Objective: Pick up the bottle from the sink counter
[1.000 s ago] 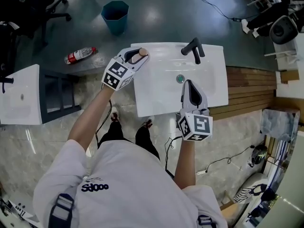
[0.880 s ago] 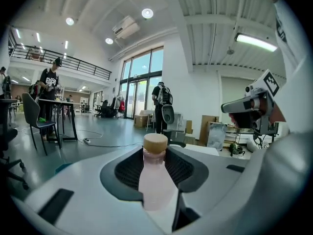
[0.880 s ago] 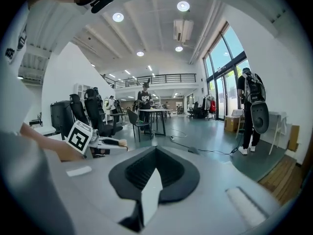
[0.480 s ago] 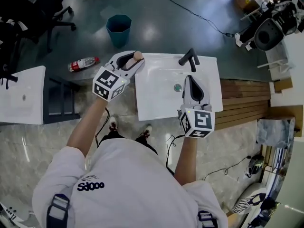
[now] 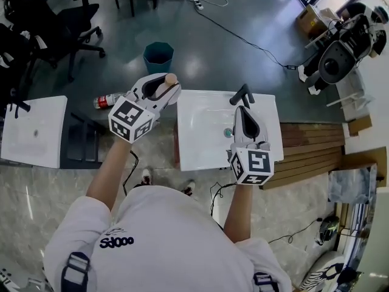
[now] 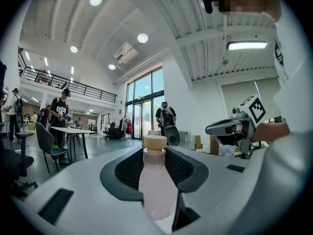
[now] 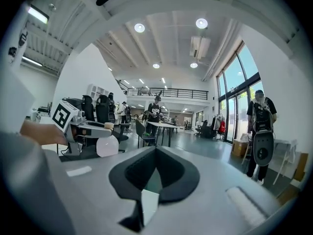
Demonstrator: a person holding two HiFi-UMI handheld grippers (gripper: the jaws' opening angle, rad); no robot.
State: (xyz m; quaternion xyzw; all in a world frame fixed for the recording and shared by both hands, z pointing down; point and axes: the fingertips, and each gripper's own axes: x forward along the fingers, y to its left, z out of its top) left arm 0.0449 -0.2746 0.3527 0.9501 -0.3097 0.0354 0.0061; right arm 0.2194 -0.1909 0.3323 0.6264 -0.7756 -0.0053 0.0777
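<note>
My left gripper (image 5: 165,85) is shut on a pale, translucent bottle (image 5: 163,87) with a tan cap (image 5: 171,78), and holds it raised left of the white sink (image 5: 206,145). In the left gripper view the bottle (image 6: 155,182) stands upright between the dark pads (image 6: 128,169), with its cap (image 6: 154,142) just past the tips. My right gripper (image 5: 243,111) hangs over the basin near the black faucet (image 5: 243,94), shut and empty. In the right gripper view the right gripper's (image 7: 155,153) jaws meet with nothing between them, and the bottle (image 7: 106,145) shows at the left in the other gripper.
A plastic bottle with a red label (image 5: 106,100) lies on the floor left of the sink, and a teal bin (image 5: 158,56) stands beyond it. A white counter (image 5: 33,129) is at the far left. Wooden boards (image 5: 313,140) lie to the right of the sink. Office chairs (image 5: 42,17) stand at the back left.
The left gripper has carried the bottle up and to the left, off the sink's far left corner. Both grippers now sit higher above the sink. The right gripper stays shut.
</note>
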